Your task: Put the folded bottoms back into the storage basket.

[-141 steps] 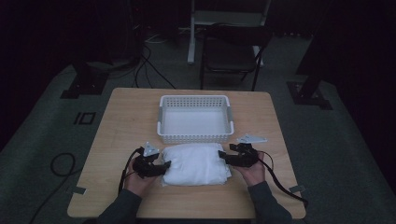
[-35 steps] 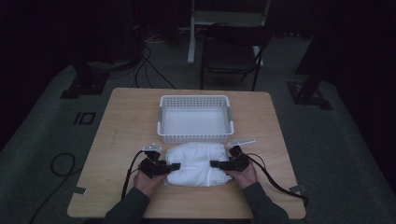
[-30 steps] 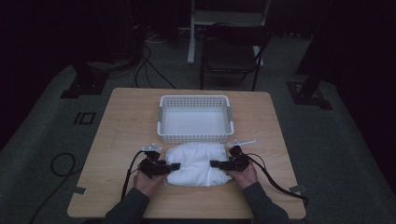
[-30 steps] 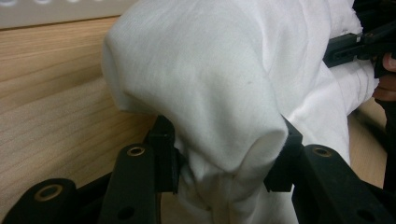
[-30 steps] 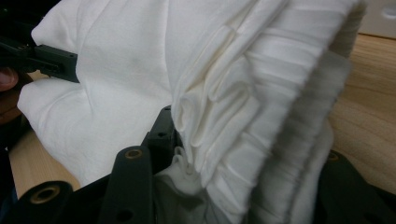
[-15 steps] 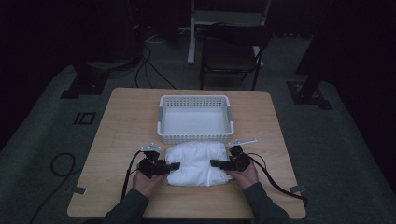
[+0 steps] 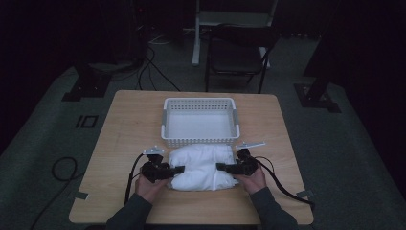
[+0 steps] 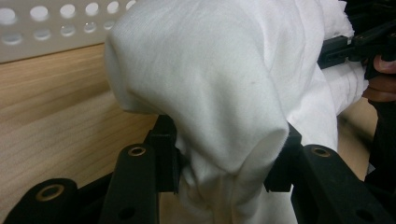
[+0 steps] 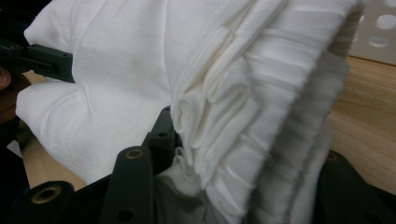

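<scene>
A folded white cloth (image 7: 200, 166) lies on the wooden table (image 7: 119, 139) just in front of a white perforated basket (image 7: 199, 123). My left gripper (image 7: 175, 169) is shut on the cloth's left end, and in the left gripper view the fabric (image 8: 219, 88) bulges up between the black jaws. My right gripper (image 7: 223, 167) is shut on the cloth's right end; in the right gripper view the layered folds (image 9: 252, 107) fill the space between its jaws. The other gripper (image 8: 355, 44) shows at the far side of the cloth.
The basket wall (image 8: 51, 25) stands close behind the cloth and looks empty. A dark chair (image 7: 237, 52) and stand legs are beyond the table's far edge. Cables trail from both grippers over the front of the table.
Since 4.7 s ago both grippers have closed in on the cloth's ends and the cloth is bunched narrower. Over the last second nothing visibly moved.
</scene>
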Tool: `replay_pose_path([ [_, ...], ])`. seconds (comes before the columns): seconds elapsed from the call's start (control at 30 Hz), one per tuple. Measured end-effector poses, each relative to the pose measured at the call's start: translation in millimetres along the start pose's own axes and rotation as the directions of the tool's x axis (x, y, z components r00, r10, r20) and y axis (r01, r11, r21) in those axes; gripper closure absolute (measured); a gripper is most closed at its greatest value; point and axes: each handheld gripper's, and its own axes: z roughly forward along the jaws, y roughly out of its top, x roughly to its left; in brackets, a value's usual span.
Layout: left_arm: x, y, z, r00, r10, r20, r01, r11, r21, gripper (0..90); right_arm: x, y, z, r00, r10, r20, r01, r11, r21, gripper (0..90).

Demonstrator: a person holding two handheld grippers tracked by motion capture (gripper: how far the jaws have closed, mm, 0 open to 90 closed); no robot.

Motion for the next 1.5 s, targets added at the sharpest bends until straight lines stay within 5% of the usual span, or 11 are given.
replay_pose_path([
  [1.5,-16.4,37.4,-29.1,0.9981,0.062,0.007,-0.061,0.9959,-0.067,57.1,22.8,33.2,-32.9,0.9973,-0.066,0.033,0.069,0.994,-0.081,54.2],
])
